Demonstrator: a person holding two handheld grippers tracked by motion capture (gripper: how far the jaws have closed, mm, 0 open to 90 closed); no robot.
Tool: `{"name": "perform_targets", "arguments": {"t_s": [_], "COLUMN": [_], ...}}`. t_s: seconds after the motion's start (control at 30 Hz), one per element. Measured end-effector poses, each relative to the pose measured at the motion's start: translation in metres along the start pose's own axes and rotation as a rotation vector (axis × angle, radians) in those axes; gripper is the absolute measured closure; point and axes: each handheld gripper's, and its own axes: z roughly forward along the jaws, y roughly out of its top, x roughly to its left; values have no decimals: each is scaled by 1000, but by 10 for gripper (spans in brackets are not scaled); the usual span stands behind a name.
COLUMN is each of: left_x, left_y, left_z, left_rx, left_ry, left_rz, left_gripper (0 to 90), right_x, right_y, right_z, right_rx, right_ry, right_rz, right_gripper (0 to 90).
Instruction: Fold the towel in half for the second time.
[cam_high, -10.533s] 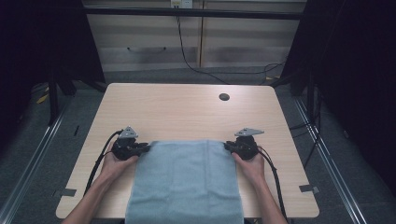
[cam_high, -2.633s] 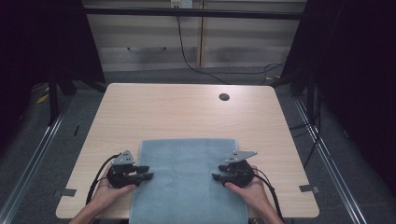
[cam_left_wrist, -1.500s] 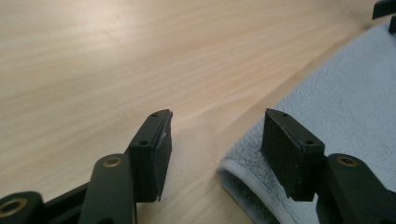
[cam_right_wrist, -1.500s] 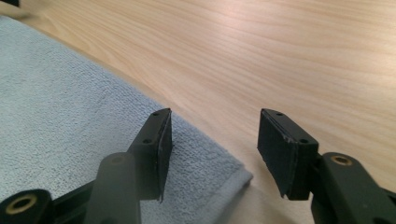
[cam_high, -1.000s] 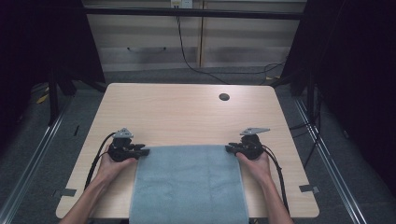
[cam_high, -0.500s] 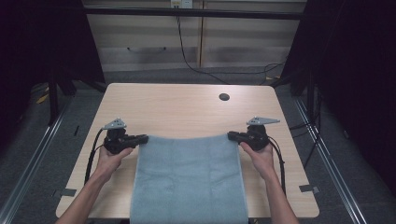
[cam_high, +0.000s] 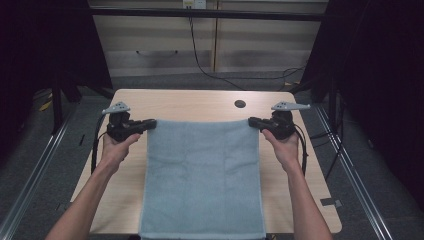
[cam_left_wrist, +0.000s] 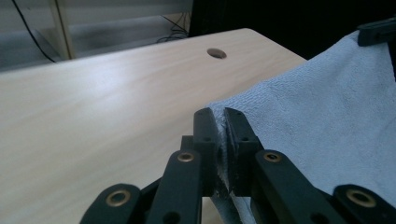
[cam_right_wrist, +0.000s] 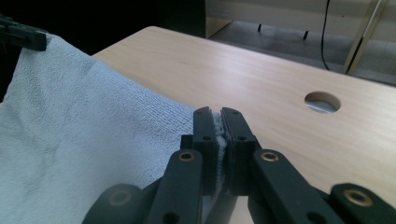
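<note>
A light blue towel (cam_high: 202, 175) hangs stretched between the two grippers above the wooden table (cam_high: 195, 106), its lower edge reaching past the table's near edge. My left gripper (cam_high: 150, 123) is shut on the towel's top left corner (cam_left_wrist: 222, 122). My right gripper (cam_high: 252, 121) is shut on the top right corner (cam_right_wrist: 217, 122). In the left gripper view the towel (cam_left_wrist: 327, 121) runs off to the right, up to the other gripper's jaw tip (cam_left_wrist: 376, 31). The right gripper view has the towel (cam_right_wrist: 79, 130) spreading to the left.
A round cable hole (cam_high: 240, 104) lies in the table near its far edge, right of centre. Dark curtains stand at both sides, and a pale cabinet (cam_high: 210, 45) with a hanging black cable (cam_high: 200, 55) stands beyond the table. Bare tabletop lies beyond the towel.
Both grippers have lifted the towel's top edge up and away from the person, toward the table's middle. The towel is now drawn taut and longer between them.
</note>
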Motion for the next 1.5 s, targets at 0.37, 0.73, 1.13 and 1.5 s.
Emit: {"name": "perform_targets", "arguments": {"t_s": [0.37,0.73,1.13,1.5], "left_x": [-5,-32,-60,-85], "left_y": [13,-47,-80,-136], "left_z": [-12,-54,-81,-88], "left_rx": [-56,-91,-37,93], "left_ry": [-31,-116,-143,-188], "left_rz": [37,37,64,76], "left_gripper": [844,851,851,849], "right_x": [4,39,72,95], "right_y": [17,-28,-67,-133], "right_z": [-17,-52,-81,-89], "right_rx": [-58,-47,-40,84], "right_ry": [-5,82,141,139], "right_rz": [-21,-73,-86,-51], "right_gripper": [860,859,855,827]}}
